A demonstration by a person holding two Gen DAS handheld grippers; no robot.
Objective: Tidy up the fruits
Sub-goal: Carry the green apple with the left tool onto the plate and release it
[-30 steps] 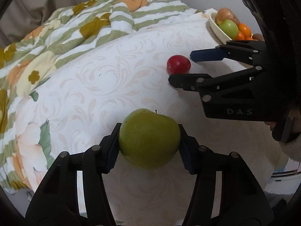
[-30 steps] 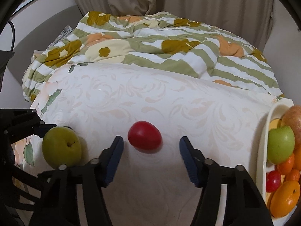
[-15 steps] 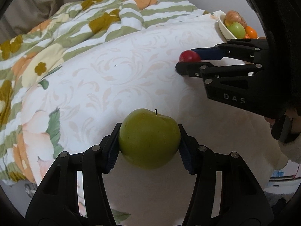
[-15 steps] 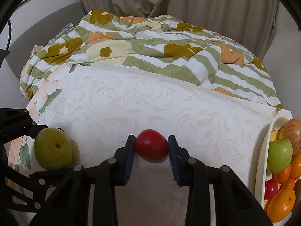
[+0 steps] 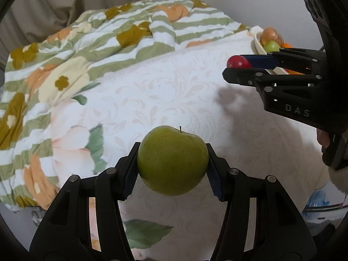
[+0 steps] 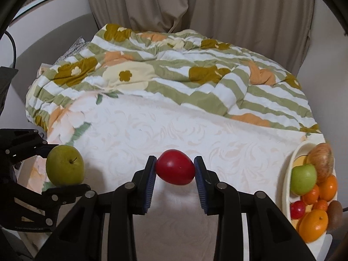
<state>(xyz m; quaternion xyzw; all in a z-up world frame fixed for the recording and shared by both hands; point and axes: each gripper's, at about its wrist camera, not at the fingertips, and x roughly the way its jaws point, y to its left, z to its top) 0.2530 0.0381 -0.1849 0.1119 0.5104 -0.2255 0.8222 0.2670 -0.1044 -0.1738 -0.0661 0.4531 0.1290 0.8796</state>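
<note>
- Beige curtains (image 6: pixel 195 6) are seen behind a bed (image 6: pixel 195 134) covered by a white patterned sheet, with a rumpled quilt (image 6: pixel 174 76) in green stripes and flowers bunched toward the far side.
- A green apple (image 5: pixel 171 161) is clamped in the left gripper (image 5: pixel 171 165); the blue ribbed pads (image 5: pixel 130 178) are pressed against its two flanks, and the stem is turned up and away from the camera.
- The apple is seated between the fingertips, bulging forward past them and above them, and its underside is seen clear of the sheet.
- A small red fruit (image 6: pixel 175 167), egg-shaped and glossy, is gripped by the right gripper (image 6: pixel 175 169); both pads are closed flat on its ends, with the fruit lying crosswise between the tips.
- From the left wrist view the red fruit (image 5: pixel 238 62) is shown at the very end of the right gripper's (image 5: pixel 241 67) fingers, only partly covered by them.
- A white oval dish (image 6: pixel 287 174) is placed at the right edge of the bed; it is already filled with a second green apple (image 6: pixel 303 179), a reddish apple, several oranges, a kiwi and a small red fruit.
- The two held fruits are kept well apart from each other, and the red one is the nearer to the dish.
</note>
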